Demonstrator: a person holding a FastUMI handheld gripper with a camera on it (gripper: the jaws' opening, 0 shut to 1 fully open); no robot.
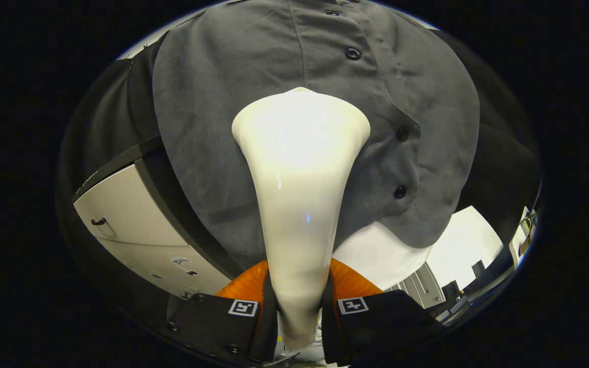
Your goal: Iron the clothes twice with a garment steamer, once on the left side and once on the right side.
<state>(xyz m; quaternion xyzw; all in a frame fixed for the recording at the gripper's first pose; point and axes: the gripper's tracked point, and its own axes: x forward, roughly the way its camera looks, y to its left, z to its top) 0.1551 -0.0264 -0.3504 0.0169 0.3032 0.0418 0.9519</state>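
My fingers (299, 306) clamp the steamer (299, 204) handle from both sides. Its wide head lies against the grey shirt (233, 102), just beside the button placket; the hem edge hangs below-right, open room beyond

1. Claw (298, 306) clamped on both sides of the steamer (299, 204) handle; no room left between the fingers.
2. Steamer head flares wide just ahead and blocks the straight path forward.
3. Shirt (212, 102) hangs right behind the head and spreads to both sides of it; whether head and cloth touch cannot be told.
4. Left of the shirt: cabinet (131, 225) with dark edge, close by.
5. Under the shirt's hem, to the right: open, bright gap.
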